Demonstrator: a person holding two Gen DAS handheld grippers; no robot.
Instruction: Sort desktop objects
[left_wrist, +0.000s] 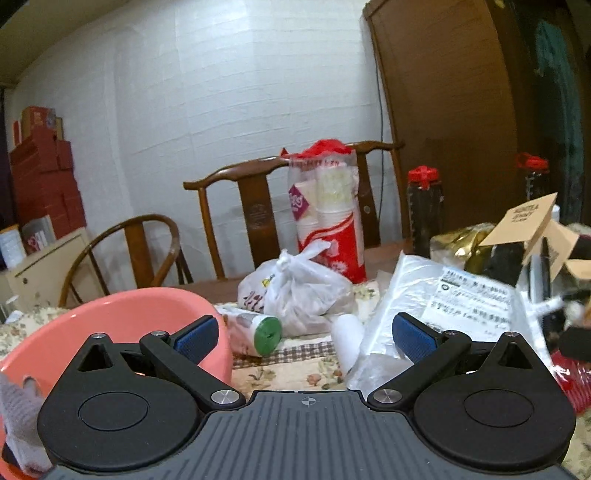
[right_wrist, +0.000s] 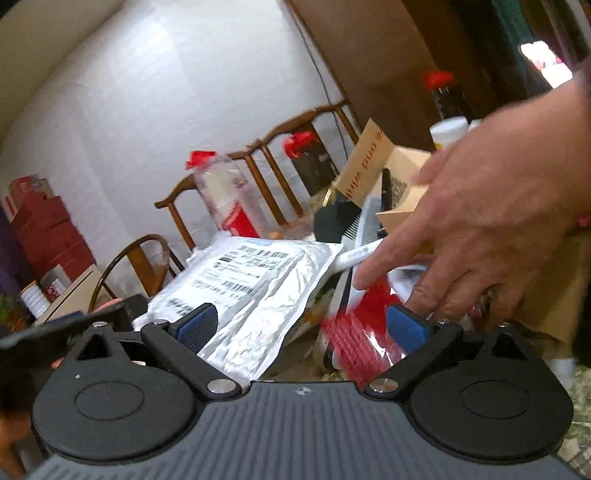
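My left gripper (left_wrist: 304, 334) stands open above the flowered tablecloth (left_wrist: 288, 373), nothing between its blue pads. A pink basin (left_wrist: 122, 325) sits at its left. Ahead lie a roll with a green end (left_wrist: 258, 332), a white roll (left_wrist: 349, 343), a tied white plastic bag (left_wrist: 299, 291) and a silver mailer with a label (left_wrist: 454, 306). My right gripper (right_wrist: 301, 326) is open too, over the silver mailer (right_wrist: 251, 291). A red brush (right_wrist: 354, 339) lies by its right pad. A person's bare hand (right_wrist: 491, 221) reaches in from the right above the brush and a white comb (right_wrist: 360, 254).
A sleeve of paper cups (left_wrist: 328, 210) stands behind the bag. Dark bottles with red caps (left_wrist: 424, 206), a gold bag (left_wrist: 458, 247) and an open cardboard box (left_wrist: 528, 225) crowd the right. Wooden chairs (left_wrist: 255, 206) and red boxes (left_wrist: 44, 177) stand beyond the table.
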